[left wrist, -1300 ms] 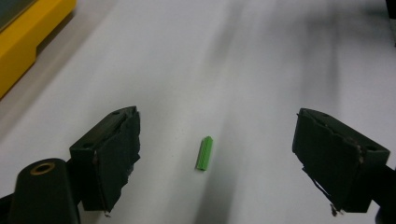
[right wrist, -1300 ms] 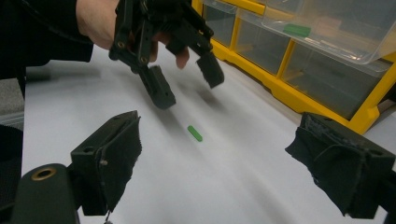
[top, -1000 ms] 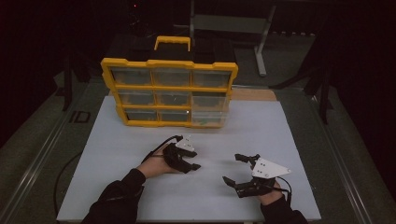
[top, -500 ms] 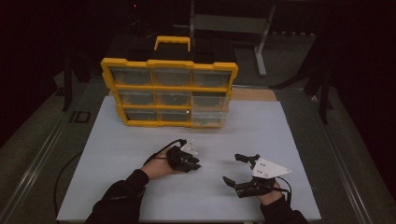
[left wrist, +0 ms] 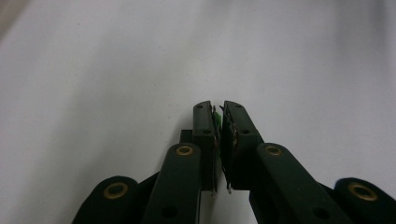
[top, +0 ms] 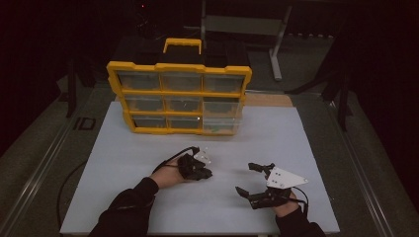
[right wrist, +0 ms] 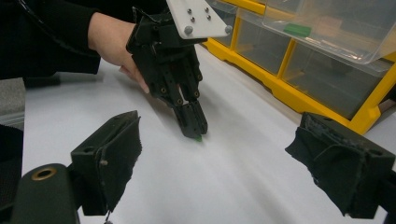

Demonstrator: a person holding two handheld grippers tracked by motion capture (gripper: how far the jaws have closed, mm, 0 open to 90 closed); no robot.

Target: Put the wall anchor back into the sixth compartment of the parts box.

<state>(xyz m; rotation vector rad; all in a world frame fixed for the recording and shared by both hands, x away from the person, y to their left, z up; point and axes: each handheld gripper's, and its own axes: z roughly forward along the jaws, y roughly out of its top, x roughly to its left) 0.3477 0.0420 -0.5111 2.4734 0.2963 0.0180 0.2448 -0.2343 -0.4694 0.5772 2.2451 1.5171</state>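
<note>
A small green piece is pinched in the closed left claw, low over the white surface. The right claw is wide open, empty. Next, the piece must probably be carried to the yellow box ahead.

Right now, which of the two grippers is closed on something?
The left gripper, tilted down to the white table, pinches a small green piece. The right gripper has its jaws wide apart and empty.
</note>
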